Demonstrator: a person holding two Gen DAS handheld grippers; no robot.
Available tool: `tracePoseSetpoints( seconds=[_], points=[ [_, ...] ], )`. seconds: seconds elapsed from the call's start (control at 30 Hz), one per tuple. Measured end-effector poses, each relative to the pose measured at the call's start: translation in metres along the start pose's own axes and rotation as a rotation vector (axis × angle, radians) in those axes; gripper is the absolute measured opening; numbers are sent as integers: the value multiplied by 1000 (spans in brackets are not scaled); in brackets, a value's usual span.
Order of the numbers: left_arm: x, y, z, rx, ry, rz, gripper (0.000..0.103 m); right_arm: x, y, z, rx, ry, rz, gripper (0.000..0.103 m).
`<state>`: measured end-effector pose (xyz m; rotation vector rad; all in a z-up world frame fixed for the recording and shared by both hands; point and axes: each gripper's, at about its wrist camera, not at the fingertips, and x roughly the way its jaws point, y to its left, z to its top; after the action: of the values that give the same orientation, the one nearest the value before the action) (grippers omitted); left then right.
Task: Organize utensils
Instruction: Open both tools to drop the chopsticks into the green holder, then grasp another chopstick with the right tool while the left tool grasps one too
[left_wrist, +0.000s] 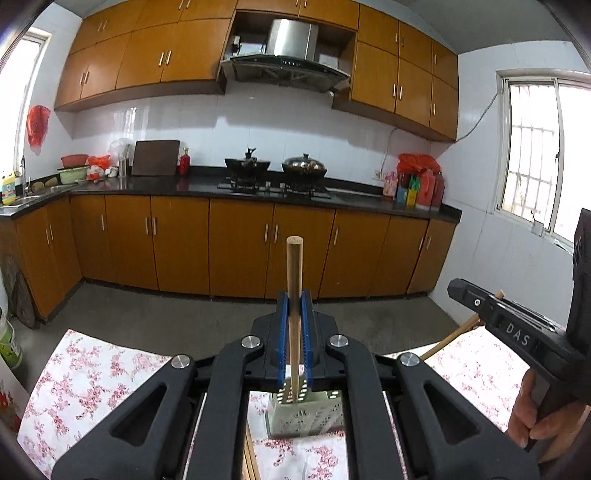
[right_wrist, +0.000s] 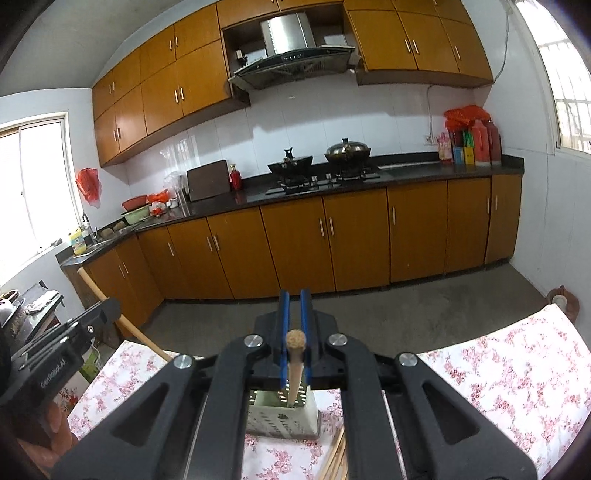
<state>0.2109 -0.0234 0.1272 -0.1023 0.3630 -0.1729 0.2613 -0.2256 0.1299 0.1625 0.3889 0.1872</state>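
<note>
Above the flowered tablecloth (left_wrist: 85, 376), each gripper pinches one wooden stick. The left gripper (left_wrist: 294, 314) has its blue fingers (left_wrist: 282, 325) pressed against a long stick (left_wrist: 294, 280) that runs up between them and stands well past the tips, its lower end reaching toward the perforated metal holder (left_wrist: 306, 413) on the table. The right gripper (right_wrist: 294, 314) clamps its stick (right_wrist: 295, 363) further back between the pads, the round end just above them and the lower end inside the holder (right_wrist: 284, 417). More sticks (right_wrist: 334, 461) lie on the cloth beside it.
</note>
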Motion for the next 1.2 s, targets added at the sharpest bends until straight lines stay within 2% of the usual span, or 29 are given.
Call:
tracePoseSetpoints(
  seconds=[0.1, 0.17, 0.27, 0.33, 0.4, 0.5, 0.63, 0.73, 0.87, 0.9, 0.93, 0.97, 1.03, 1.2],
  points=[
    [-1, 3, 0, -9, 9, 7, 8, -2, 0, 0, 1, -8, -7, 17],
    [-5, 8, 2, -16, 6, 8, 8, -10, -1, 1, 6, -28, -15, 32],
    [-11, 11, 6, -21, -5, 17, 11, -22, -7, 4, 12, -48, -24, 33],
    [-21, 16, 8, -27, -23, 25, 25, -34, -14, 5, 19, -61, -38, 34],
    [-27, 19, 9, -32, -37, 30, 30, -45, -21, 1, 30, -69, -55, 36],
    [-40, 27, 9, -42, -45, 38, 30, -64, -38, -12, 54, -63, -87, 36],
    [-58, 39, -8, -39, -35, 66, 30, -78, -59, -44, 67, -23, -144, 36],
    [-68, 51, -33, -33, -3, 99, 30, -76, -77, -81, 92, 55, -182, 36],
    [-68, 64, -75, -21, 77, 148, 31, -52, -88, -143, 121, 217, -201, 36],
    [-67, 66, -82, -18, 92, 153, 31, -43, -88, -162, 128, 268, -193, 35],
    [-65, 69, -99, -13, 124, 162, 31, -36, -86, -175, 135, 306, -177, 30],
    [-64, 70, -106, -12, 140, 166, 31, -31, -83, -185, 139, 334, -161, 24],
    [-61, 74, -126, -14, 184, 178, 31, -16, -75, -206, 143, 400, -127, 20],
    [-57, 88, -162, -84, 268, 179, 31, 9, -57, -234, 122, 481, -104, 16]
  ],
)
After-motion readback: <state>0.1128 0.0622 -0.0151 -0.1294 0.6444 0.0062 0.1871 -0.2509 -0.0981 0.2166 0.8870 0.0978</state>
